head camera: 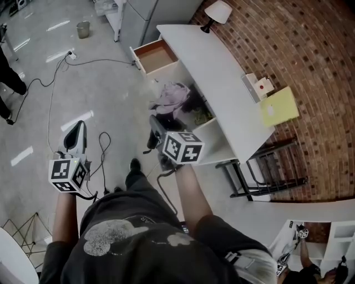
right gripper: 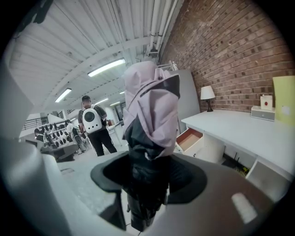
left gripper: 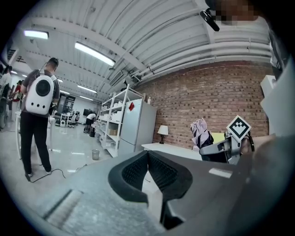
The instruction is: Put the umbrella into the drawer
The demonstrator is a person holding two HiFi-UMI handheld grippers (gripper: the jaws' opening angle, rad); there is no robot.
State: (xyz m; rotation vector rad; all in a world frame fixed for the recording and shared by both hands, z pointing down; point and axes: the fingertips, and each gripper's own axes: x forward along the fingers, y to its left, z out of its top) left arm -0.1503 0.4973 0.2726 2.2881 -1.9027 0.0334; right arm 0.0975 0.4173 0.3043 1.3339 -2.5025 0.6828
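The folded umbrella, pink fabric over a dark body, stands out of my right gripper, which is shut on its lower part. In the right gripper view the umbrella fills the space between the jaws of the right gripper and rises in front of the camera. The open wooden-lined drawer sticks out of the white desk beyond the umbrella, and the drawer shows to its right. My left gripper hangs over the floor at the left. In its own view the left gripper is shut on nothing.
A lamp, a small white box and a yellow folder lie on the desk. Cables trail over the floor near a bucket. A black metal frame stands beside the desk. A person with a white backpack stands nearby.
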